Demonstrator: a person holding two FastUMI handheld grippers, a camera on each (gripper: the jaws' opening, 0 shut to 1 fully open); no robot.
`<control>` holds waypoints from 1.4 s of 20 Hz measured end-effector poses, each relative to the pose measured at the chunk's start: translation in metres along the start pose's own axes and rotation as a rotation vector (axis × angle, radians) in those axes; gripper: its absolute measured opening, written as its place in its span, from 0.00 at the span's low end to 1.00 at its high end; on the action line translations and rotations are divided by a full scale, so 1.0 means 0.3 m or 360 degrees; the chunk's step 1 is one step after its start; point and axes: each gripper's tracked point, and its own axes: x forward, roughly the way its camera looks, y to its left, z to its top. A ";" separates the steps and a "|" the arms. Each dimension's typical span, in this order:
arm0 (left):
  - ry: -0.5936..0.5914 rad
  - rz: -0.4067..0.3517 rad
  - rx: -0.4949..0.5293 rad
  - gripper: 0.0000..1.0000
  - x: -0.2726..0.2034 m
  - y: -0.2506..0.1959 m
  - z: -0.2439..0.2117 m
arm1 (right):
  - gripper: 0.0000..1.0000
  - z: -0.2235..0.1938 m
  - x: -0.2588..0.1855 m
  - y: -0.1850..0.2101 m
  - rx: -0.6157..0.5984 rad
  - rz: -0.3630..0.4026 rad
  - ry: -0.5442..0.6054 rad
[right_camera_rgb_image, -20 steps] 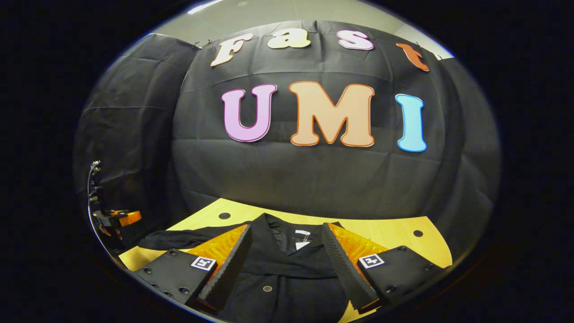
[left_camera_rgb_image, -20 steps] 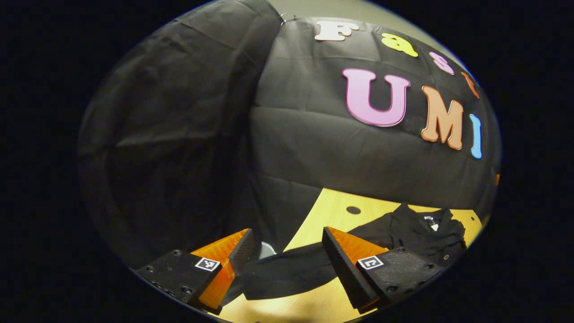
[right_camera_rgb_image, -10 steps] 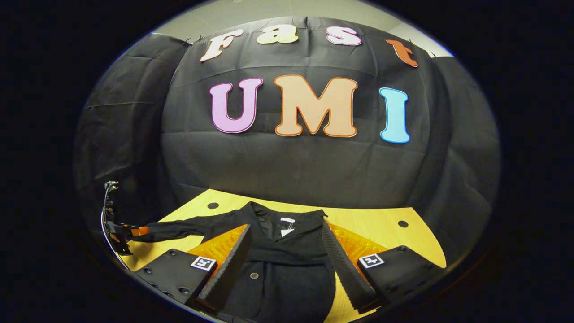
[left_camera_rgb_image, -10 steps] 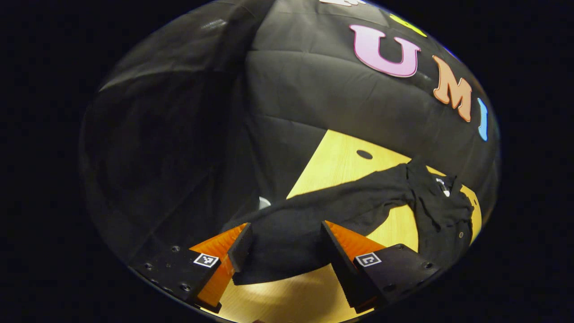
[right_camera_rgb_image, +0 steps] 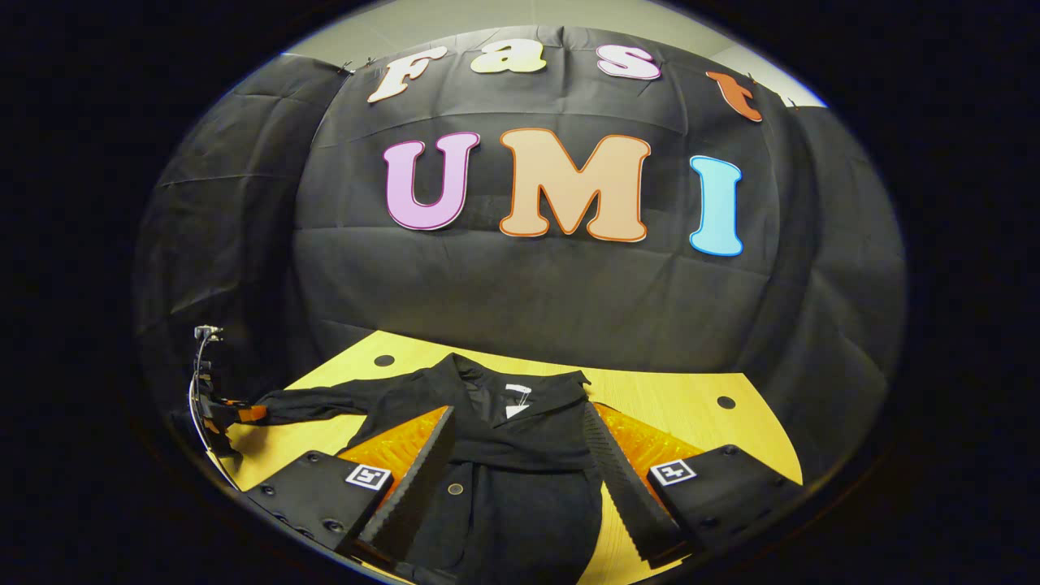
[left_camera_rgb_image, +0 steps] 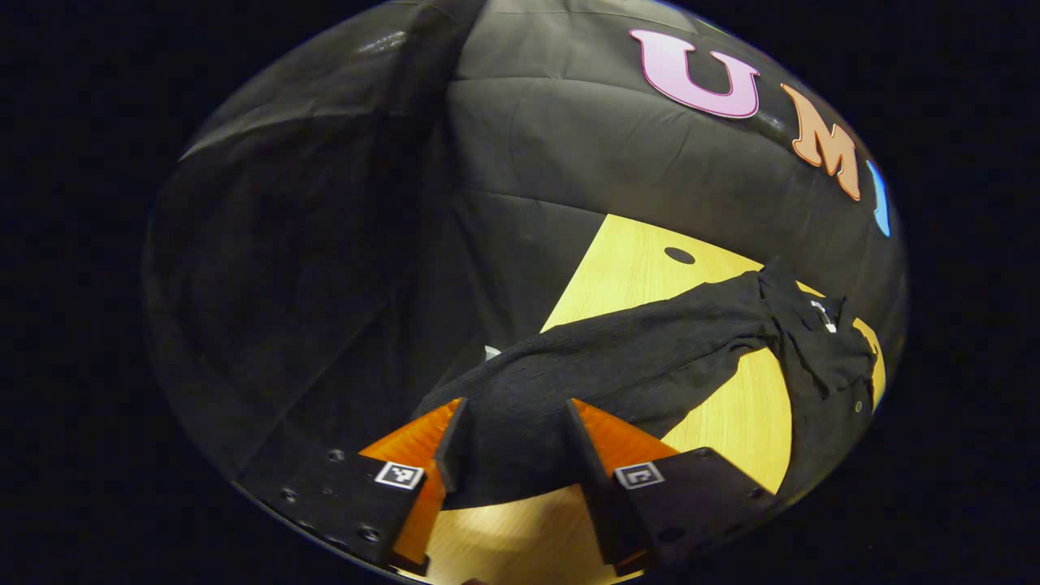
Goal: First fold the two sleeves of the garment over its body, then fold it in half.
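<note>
Beside the collar of the black jacket [right_camera_rgb_image: 504, 455], which lies on the yellow wooden table [right_camera_rgb_image: 691, 414], one long sleeve [left_camera_rgb_image: 617, 357] runs out away from the body toward the table's edge. In the left gripper view the left gripper [left_camera_rgb_image: 512, 439] has its two fingers on either side of that sleeve's cuff end, the cloth bunched between the orange-backed pads; whether both pads actually press the fabric cannot be told, since a gap of dark cloth fills the space between them. The right gripper view shows this same gripper far off at the sleeve's tip, well apart from the collar.

The right gripper [right_camera_rgb_image: 516, 479] hangs spread wide over the jacket's chest, just below the collar and its white label [right_camera_rgb_image: 517, 400], touching nothing that can be seen.

The step in hand appears to be the first sleeve fold. Doing it well probably means a firm pinch on the cuff, a lift only high enough to clear the table, and a carry across toward the collar side so the sleeve lands flat on the body (a drag would likely tug the shoulder out of place). The spread gripper could pin the chest near the collar to stop the jacket sliding.
</note>
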 end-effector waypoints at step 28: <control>-0.0625 -0.0748 0.0497 0.00 -0.368 -0.839 0.697 | 1.00 -0.097 -0.154 -0.215 0.0169 -0.0098 -0.0046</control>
